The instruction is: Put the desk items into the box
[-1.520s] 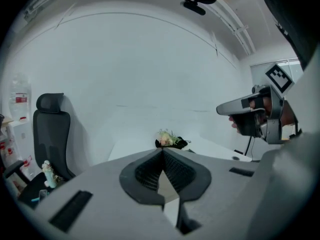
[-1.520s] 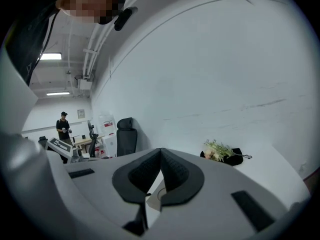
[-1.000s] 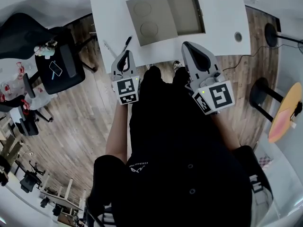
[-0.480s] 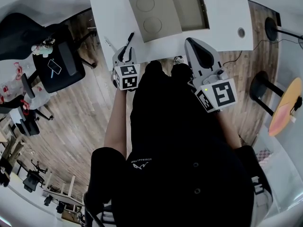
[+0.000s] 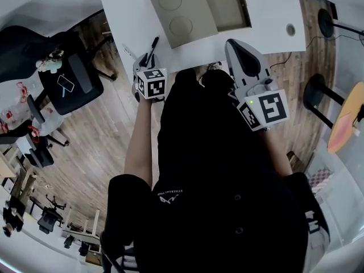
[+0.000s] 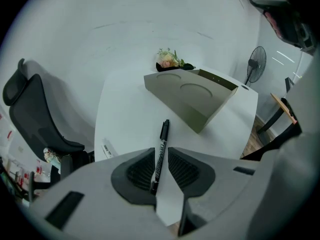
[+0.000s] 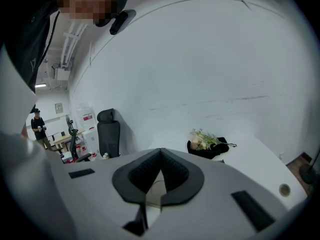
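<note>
A black marker pen [image 5: 152, 47] lies on the white desk [image 5: 128, 10] near its front left edge. My left gripper [image 5: 145, 62] is open and down at the desk, and the pen [image 6: 161, 144] lies in the gap between its two pads, touching neither clearly. The open tan cardboard box [image 5: 182, 13] sits at the desk's middle, its flap with two round marks folded out to the left; in the left gripper view the box [image 6: 192, 96] stands beyond the pen. My right gripper [image 5: 232, 43] is shut and empty at the desk's front edge, below the box.
A small white labelled stick [image 6: 107, 149] lies left of the pen. A dark bag with flowers [image 7: 205, 140] rests at the desk's far side. A black office chair [image 5: 68, 78] stands left of the desk, and a fan [image 6: 256, 59] at the right. The person's black torso fills the lower head view.
My left gripper has moved forward and down until the pen lies between its jaws. The right gripper has edged slightly forward toward the desk edge.
</note>
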### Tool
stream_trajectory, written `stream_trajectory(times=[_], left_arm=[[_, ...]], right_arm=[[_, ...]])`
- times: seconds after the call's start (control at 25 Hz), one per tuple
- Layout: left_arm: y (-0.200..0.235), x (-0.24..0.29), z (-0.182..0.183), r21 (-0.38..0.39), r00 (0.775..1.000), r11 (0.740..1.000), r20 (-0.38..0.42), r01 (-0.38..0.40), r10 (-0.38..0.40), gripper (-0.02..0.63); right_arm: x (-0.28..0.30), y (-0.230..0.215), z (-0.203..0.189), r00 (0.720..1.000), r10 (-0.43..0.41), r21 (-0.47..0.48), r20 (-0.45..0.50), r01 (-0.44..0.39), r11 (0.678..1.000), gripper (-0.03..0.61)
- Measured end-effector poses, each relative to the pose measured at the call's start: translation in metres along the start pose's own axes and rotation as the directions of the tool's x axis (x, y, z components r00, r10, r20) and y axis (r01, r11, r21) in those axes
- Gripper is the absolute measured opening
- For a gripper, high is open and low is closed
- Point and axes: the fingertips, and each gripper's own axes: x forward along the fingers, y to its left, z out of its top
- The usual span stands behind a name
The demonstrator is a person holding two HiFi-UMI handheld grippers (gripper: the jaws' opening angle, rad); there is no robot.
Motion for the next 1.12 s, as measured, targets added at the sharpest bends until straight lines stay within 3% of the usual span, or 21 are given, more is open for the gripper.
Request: stream_trajectory(times=[0.52, 0.6, 1.12], left_arm=[[-0.009, 0.015, -0.006, -0.002, 0.997, 0.999, -0.059, 0.048, -0.048, 0.074], [-0.008, 0.015, -0.006, -0.023, 0.997, 0.998, -0.059, 0.051, -0.052, 0.049], [0.003, -0.010, 0.010, -0.209, 0.999, 0.977, 0.033, 0.041, -0.035, 0.048]], right_arm=[[-0.002, -0.005, -0.004, 1.000, -0.026, 0.006, -0.005, 0.026, 1.000, -0.001], [-0.001, -0.004, -0.004, 1.000, -0.024, 0.006, -0.004, 0.024, 1.000, -0.002], [0.000, 0.000, -0.005, 1.000, 0.003, 0.012, 0.010, -0.003, 1.000, -0.002]])
